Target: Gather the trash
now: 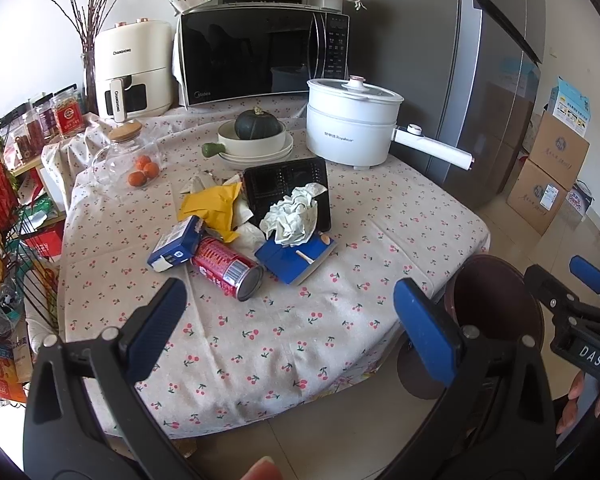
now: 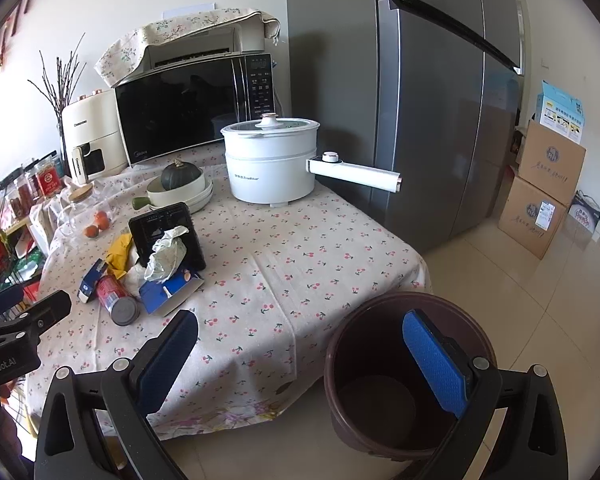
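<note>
A pile of trash lies on the cherry-print tablecloth [image 1: 300, 320]: a red can [image 1: 225, 267] on its side, a blue carton [image 1: 175, 245], yellow wrapper [image 1: 213, 205], crumpled white paper [image 1: 293, 216], a black plastic tray [image 1: 287, 188] and a flat blue box [image 1: 295, 258]. My left gripper [image 1: 295, 320] hangs open above the table's near edge, short of the can. A dark brown bin [image 2: 404, 376] stands on the floor at the table's corner. My right gripper [image 2: 312, 364] is open, its right finger over the bin's mouth. The same can [image 2: 117, 298] shows in the right wrist view.
Behind the trash stand a white electric pot [image 1: 350, 124], stacked bowls with a green squash [image 1: 257, 136], a glass jar and oranges [image 1: 143, 170], a microwave [image 1: 259, 56] and an air fryer [image 1: 133, 70]. A grey fridge [image 2: 440, 100] and cardboard boxes [image 2: 540, 192] are at the right; a wire rack [image 1: 11, 220] is left.
</note>
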A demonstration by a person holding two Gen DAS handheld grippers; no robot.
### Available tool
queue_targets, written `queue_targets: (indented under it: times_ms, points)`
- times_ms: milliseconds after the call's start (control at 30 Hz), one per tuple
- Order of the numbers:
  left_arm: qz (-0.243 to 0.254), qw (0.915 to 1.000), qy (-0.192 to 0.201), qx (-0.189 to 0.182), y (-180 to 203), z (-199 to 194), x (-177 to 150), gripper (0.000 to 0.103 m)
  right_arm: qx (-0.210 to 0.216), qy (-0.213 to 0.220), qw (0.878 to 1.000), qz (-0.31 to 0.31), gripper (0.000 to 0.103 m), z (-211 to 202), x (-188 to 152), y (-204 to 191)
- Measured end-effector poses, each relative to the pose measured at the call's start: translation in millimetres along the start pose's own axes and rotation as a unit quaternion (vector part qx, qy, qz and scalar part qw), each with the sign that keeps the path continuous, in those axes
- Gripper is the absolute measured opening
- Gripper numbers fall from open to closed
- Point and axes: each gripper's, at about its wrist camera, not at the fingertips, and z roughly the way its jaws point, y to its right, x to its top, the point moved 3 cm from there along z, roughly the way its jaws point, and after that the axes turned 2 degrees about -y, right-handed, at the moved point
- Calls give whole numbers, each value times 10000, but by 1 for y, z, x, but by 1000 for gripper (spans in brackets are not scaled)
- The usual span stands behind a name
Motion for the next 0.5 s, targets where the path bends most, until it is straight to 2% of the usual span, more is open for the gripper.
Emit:
queue_targets:
  times_ms: [500]
  points:
    - [7,10000,5,-2,1,-1,-2,103,9,-8,10000,6,103,1,0,1]
